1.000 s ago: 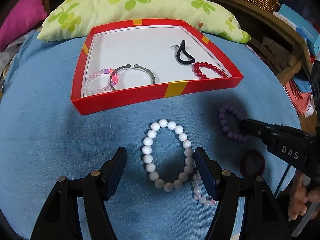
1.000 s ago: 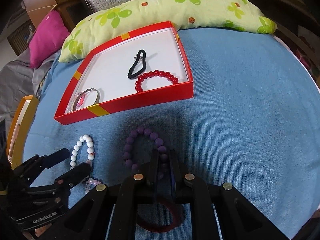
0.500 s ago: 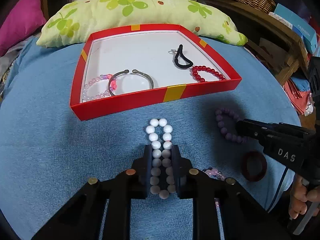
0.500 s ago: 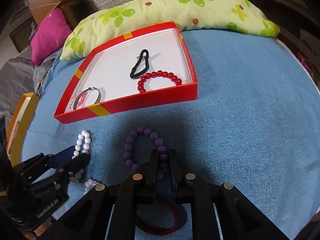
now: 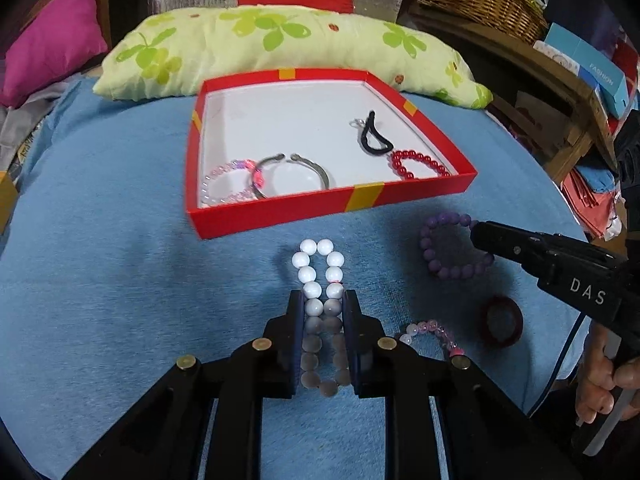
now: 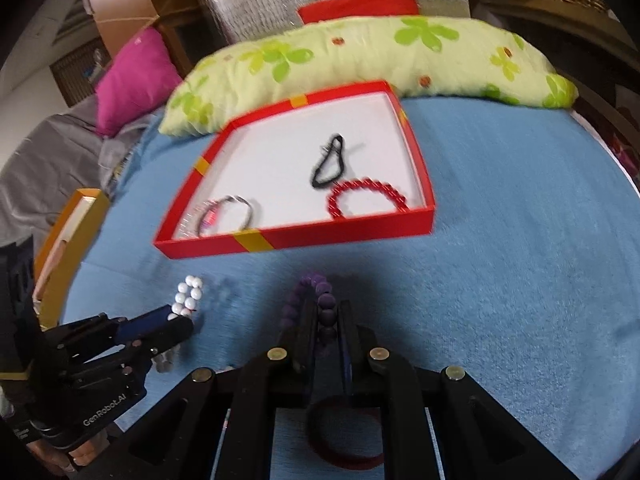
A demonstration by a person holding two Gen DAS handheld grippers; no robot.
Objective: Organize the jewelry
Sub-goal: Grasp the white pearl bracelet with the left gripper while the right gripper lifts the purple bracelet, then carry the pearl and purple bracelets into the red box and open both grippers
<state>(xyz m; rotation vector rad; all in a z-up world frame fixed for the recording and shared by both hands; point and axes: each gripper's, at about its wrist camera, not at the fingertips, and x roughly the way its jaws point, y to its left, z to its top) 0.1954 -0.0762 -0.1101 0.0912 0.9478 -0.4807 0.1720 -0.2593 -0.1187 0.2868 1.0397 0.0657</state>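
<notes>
Now lifted off blue cloth (image 6: pixel 520 280), purple bracelet (image 6: pixel 320 304) pinched in right gripper (image 6: pixel 325 322). Alongside, white bead bracelet (image 5: pixel 318 276) clenched flat between left gripper (image 5: pixel 323 316) fingers, short of red box (image 5: pixel 280 216).

"DAS" on right hand-held gripper (image 5: pixel 482 236), "GenRobot.AI" on left hand-held gripper (image 6: pixel 176 320), "FASHION" on blue box (image 5: pixel 592 68)

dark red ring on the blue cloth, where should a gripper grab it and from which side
Judging by its pose, grip the dark red ring across its band from above, one finger inside the hole, one outside. It lies flat on the blue cloth, so a sideways approach would likely just push it along.
</notes>
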